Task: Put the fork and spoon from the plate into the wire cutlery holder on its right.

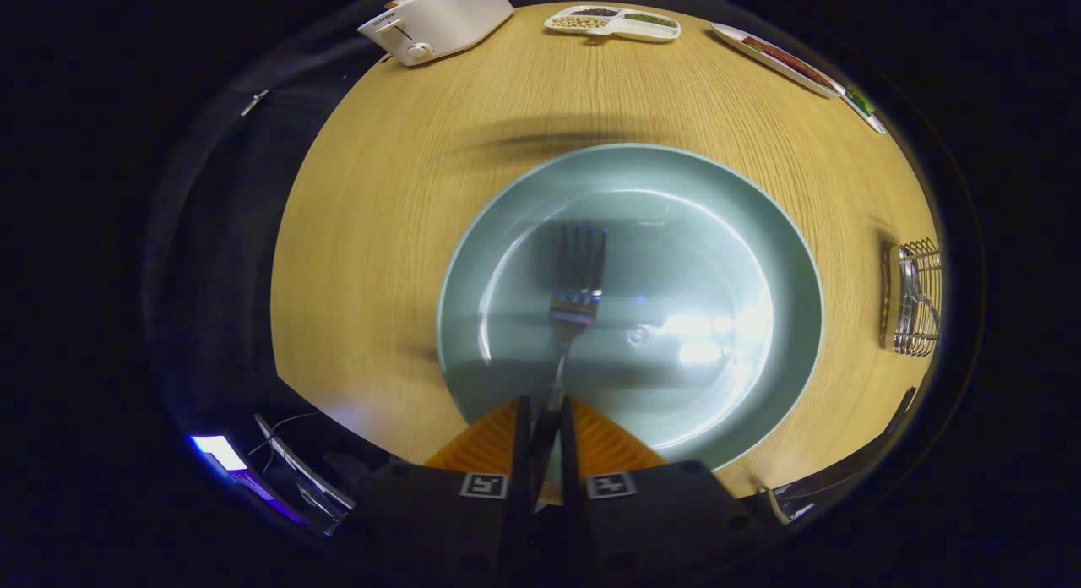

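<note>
My gripper [545, 415] is shut on the handle of a metal fork [574, 296], both orange fingers [486, 444] pressing on it. The fork points away from the fingers, its tines out over the middle of the pale green plate [760, 233], and it looks lifted off the plate. The wire cutlery holder [912, 296] stands on the wooden table to the right of the plate, with a shiny metal piece, seemingly a spoon [908, 284], inside it.
Beyond the plate stand a white toaster [439, 18] at the far left, a white divided dish of beans [612, 22] in the middle and a long white tray of food [785, 60] at the far right. The table's near edge runs just under the fingers.
</note>
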